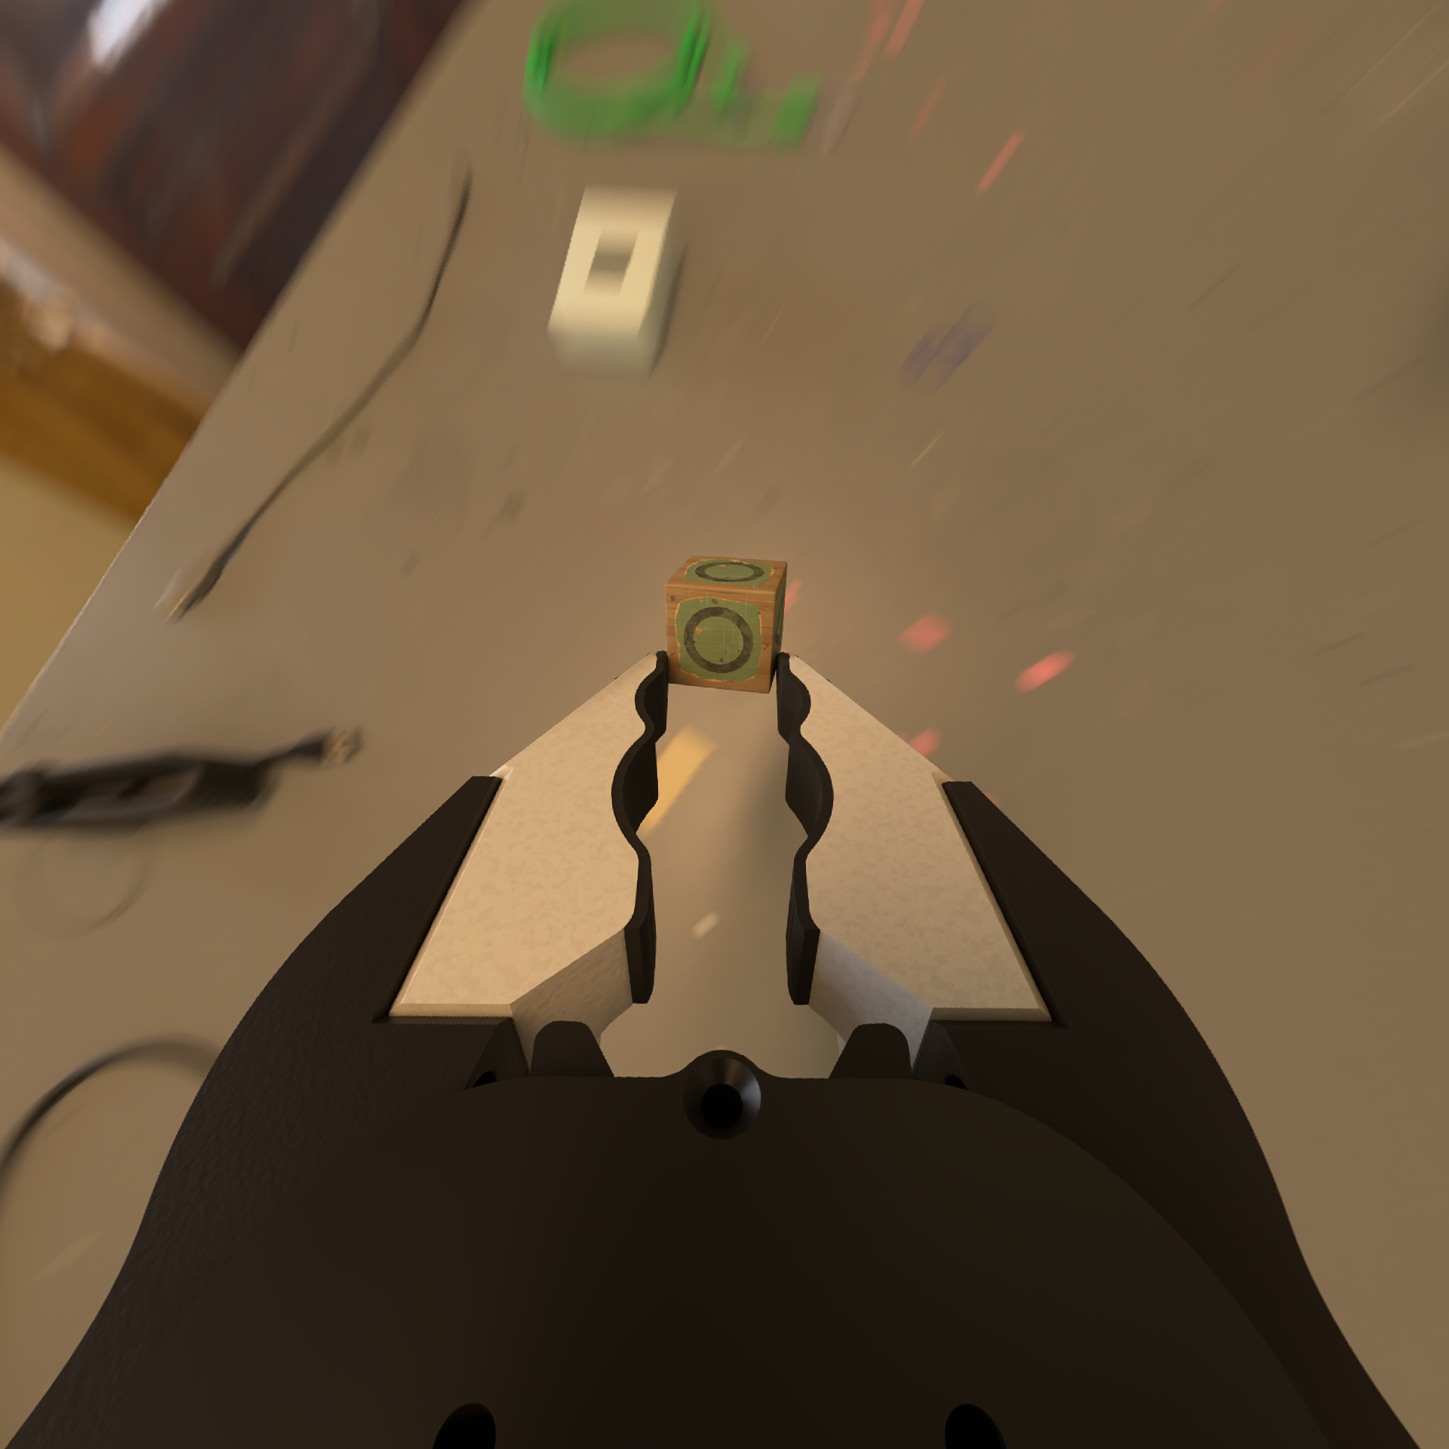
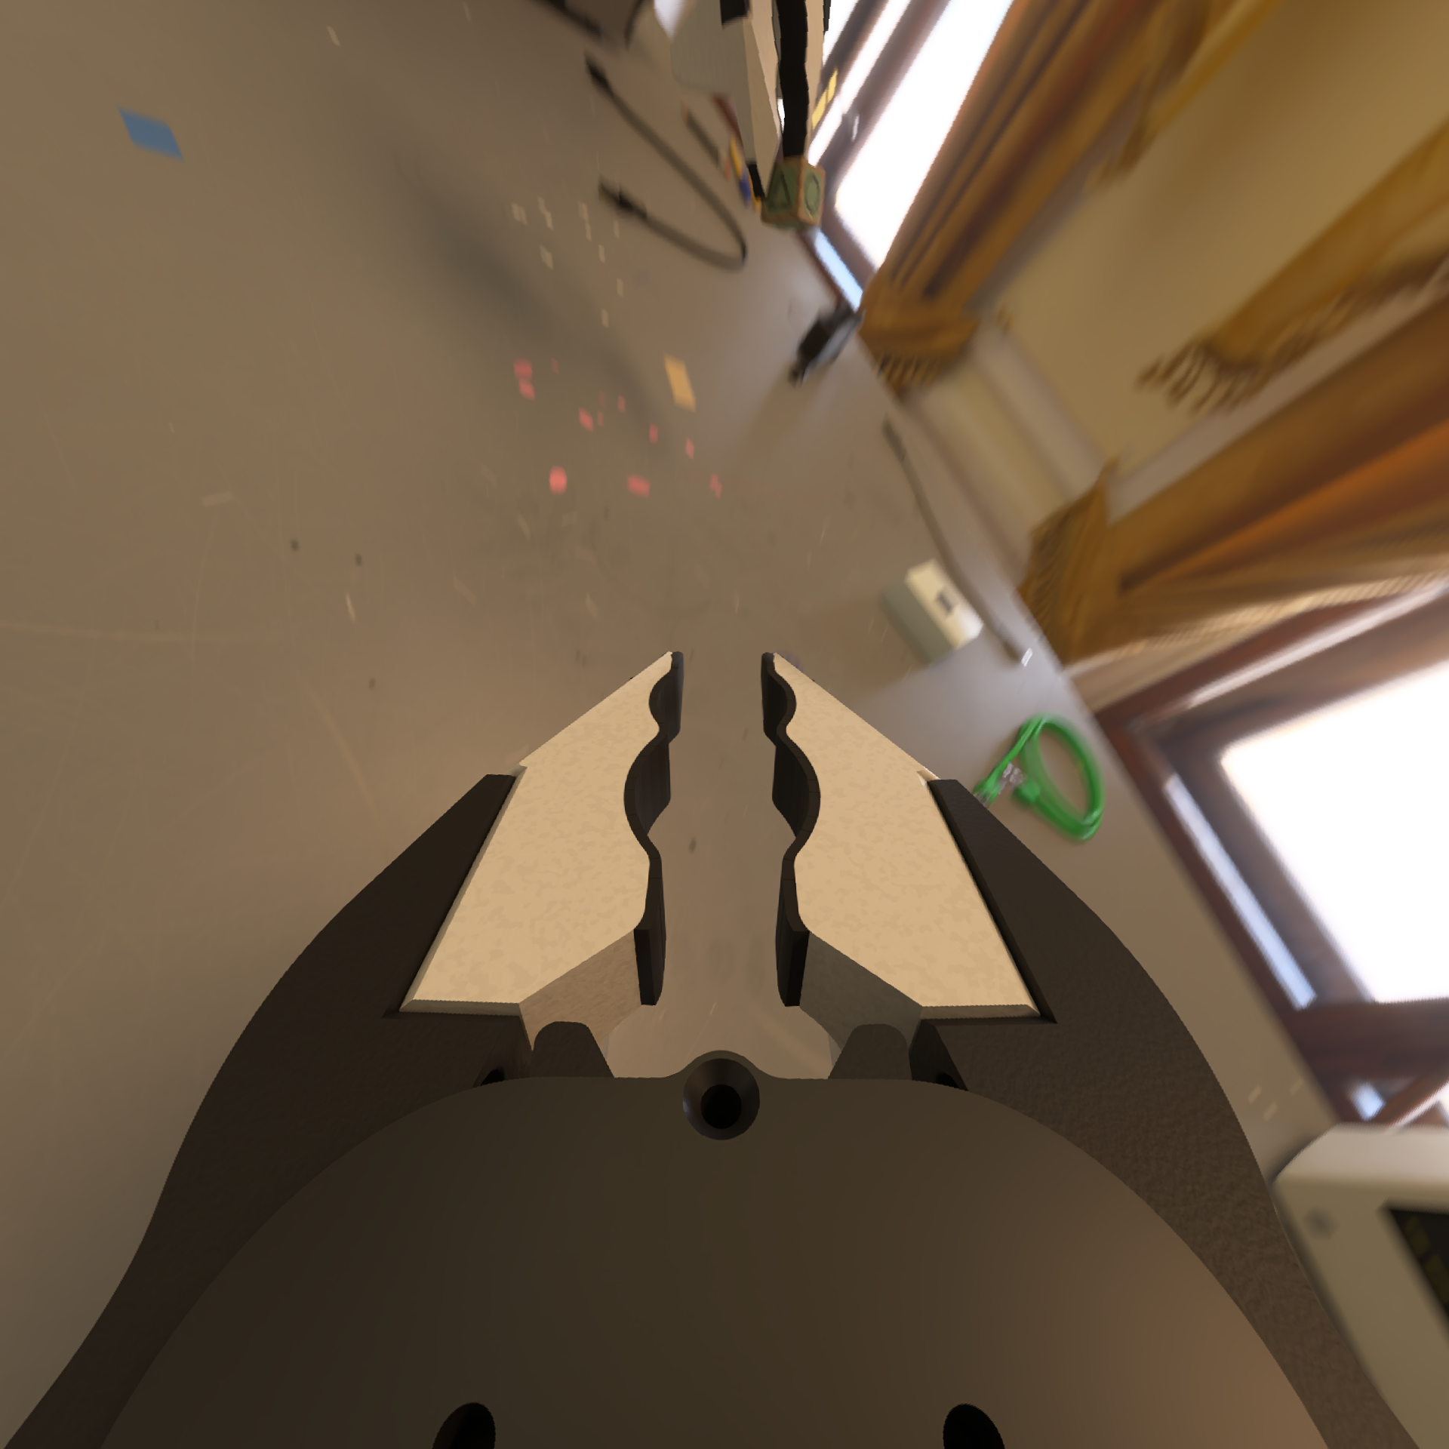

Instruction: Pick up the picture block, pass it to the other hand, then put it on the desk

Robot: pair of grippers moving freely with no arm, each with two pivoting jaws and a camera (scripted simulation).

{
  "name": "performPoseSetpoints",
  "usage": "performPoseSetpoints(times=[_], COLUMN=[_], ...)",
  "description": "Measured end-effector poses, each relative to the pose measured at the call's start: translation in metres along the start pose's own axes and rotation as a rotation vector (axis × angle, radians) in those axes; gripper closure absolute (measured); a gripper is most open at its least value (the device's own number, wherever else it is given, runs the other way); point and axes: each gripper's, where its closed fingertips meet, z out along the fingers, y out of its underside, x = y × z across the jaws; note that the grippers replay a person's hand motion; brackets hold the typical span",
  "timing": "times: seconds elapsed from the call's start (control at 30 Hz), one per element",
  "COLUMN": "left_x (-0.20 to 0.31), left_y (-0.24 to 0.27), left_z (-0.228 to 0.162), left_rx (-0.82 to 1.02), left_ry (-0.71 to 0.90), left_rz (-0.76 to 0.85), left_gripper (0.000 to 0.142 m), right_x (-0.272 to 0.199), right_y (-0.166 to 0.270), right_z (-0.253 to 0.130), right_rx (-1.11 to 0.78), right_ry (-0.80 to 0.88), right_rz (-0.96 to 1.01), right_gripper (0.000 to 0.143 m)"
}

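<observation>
Left gripper: filling the lower half of its own view, its two fingertips pinching the lower sides of the block and holding it clear of the desk.
Block: wooden cube sitting upright between those tips at 12 o'clock, a dark ring on green showing on its near and top faces; in the right wrist view it is showing small at 1 o'clock, hanging under the far-off left gripper.
Right gripper: fingers standing a little apart, gripping nothing, pointing along the desk.
Desk: pale surface lying beyond both grippers, dotted with pink flecks.
White box: lying blurred at 12 o'clock, well beyond the block.
Green cable: coiling at 12 o'clock near the top edge, past the white box.
Black plug: lying at 9 o'clock on the desk.
</observation>
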Motion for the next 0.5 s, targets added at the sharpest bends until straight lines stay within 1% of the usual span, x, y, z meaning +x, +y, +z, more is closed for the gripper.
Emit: performPoseSetpoints(times=[0.03, 0.07, 0.1, 0.13, 0.17, 0.23, 0.33, 0.4, 0.5], left_x=[0.022, 0.046, 0.071, 0.095, 0.120, 0.169, 0.224, 0.245, 0.264], left_y=[-0.022, -0.042, -0.060, -0.074, -0.086, -0.103, -0.114, -0.119, -0.121], left_z=[-0.016, -0.031, -0.043, -0.053, -0.061, -0.068, -0.064, -0.060, -0.047], left_rx=[0.140, 0.278, 0.401, 0.498, 0.592, 0.725, 0.807, 0.858, 0.867], left_ry=[0.068, 0.126, 0.181, 0.241, 0.308, 0.457, 0.602, 0.672, 0.767], left_rz=[-0.032, -0.042, -0.055, -0.079, -0.101, -0.123, -0.145, -0.162, -0.194], left_gripper=[0.115, 0.115, 0.115, 0.115, 0.115, 0.115, 0.115, 0.115, 0.115], right_x=[0.000, 0.002, 0.003, 0.004, 0.002, -0.005, -0.012, -0.016, -0.019], right_y=[-0.016, -0.032, -0.047, -0.061, -0.076, -0.104, -0.129, -0.136, -0.137], right_z=[0.000, 0.001, 0.002, 0.004, 0.005, 0.004, 0.005, 0.005, 0.005], right_rx=[0.049, 0.095, 0.120, 0.138, 0.177, 0.280, 0.339, 0.361, 0.371], right_ry=[0.015, 0.052, 0.092, 0.120, 0.143, 0.170, 0.191, 0.196, 0.185], right_rz=[-0.044, -0.078, -0.111, -0.155, -0.213, -0.326, -0.391, -0.429, -0.438], right_gripper=[0.121, 0.107, 0.084, 0.067, 0.060, 0.058, 0.058, 0.057, 0.058])
